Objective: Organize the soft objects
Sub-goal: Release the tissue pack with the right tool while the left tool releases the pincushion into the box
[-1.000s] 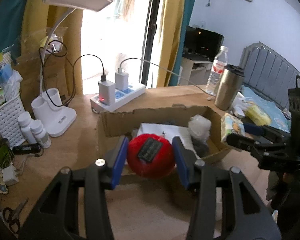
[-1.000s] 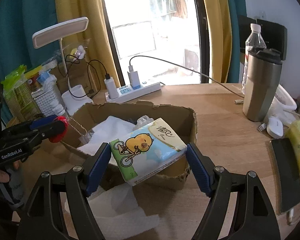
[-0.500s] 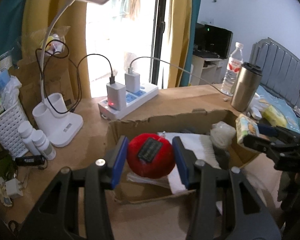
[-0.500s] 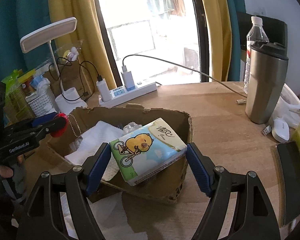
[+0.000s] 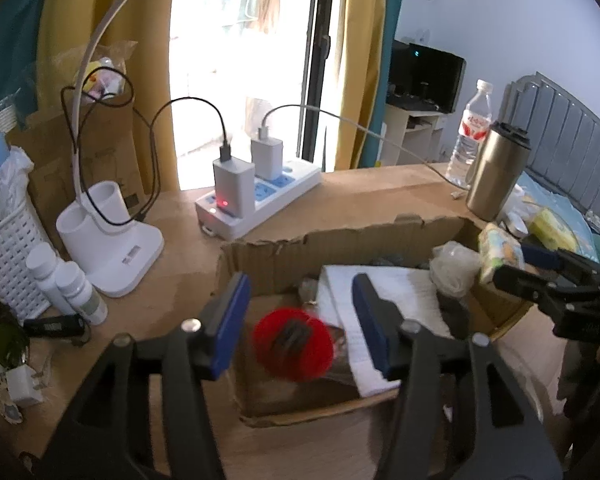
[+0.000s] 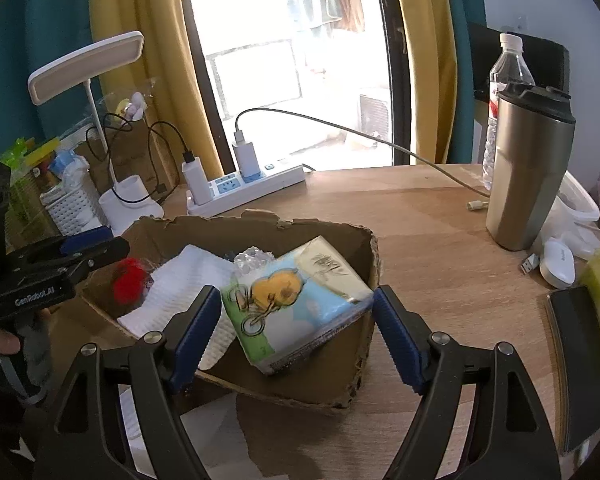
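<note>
Torn matt cardboard box [image 6: 364, 344], glossy plastic-wrapped tissue pack [image 6: 300, 304], brushed-metal tumbler [image 6: 528, 172]

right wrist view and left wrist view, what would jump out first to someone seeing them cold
The red plush ball draws the eye first: it sits blurred inside the torn cardboard box, between the left gripper's opening jaws, whose pads no longer touch it. Next is the tissue pack with the yellow duck, pinched by the right gripper above the box's near corner. Behind them, the bright window between yellow curtains glares over the wooden table.
</note>
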Tool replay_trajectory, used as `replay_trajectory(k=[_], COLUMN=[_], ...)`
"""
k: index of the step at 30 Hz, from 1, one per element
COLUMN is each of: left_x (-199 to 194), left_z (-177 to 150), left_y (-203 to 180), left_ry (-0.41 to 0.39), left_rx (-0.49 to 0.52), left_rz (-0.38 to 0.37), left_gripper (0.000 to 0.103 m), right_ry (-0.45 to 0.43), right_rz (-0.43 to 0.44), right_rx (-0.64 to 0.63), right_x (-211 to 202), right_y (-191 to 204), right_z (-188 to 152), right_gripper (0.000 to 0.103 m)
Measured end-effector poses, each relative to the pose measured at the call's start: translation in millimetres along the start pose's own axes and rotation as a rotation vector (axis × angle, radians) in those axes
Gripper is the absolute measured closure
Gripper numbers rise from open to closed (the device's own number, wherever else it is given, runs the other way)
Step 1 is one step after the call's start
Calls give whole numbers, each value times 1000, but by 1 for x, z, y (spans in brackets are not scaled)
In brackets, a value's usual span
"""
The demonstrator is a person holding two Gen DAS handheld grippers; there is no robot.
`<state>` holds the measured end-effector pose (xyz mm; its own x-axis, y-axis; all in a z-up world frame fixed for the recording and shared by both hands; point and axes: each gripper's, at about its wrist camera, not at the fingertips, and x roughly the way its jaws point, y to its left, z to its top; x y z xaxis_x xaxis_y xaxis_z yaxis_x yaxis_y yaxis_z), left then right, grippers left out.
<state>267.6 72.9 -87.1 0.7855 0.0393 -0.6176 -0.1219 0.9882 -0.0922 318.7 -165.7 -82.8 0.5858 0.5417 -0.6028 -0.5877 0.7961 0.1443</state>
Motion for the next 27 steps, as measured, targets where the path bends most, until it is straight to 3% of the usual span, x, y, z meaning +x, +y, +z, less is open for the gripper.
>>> replay_trajectory(k=[6,27], left_x=[-10,-66], left_z=[0,-22], left_y=[-3,-6], left_ry=[-22,-93], left_rx=[4,-12], left_rz=[-16,-48], left_gripper=[36,34], right_ry=[-11,-60], right_rz=[-13,-40], right_rx=[-11,-66], right_x=[-7,-55], right_y=[5,39], right_z=[-1,-17], right_gripper=[14,14])
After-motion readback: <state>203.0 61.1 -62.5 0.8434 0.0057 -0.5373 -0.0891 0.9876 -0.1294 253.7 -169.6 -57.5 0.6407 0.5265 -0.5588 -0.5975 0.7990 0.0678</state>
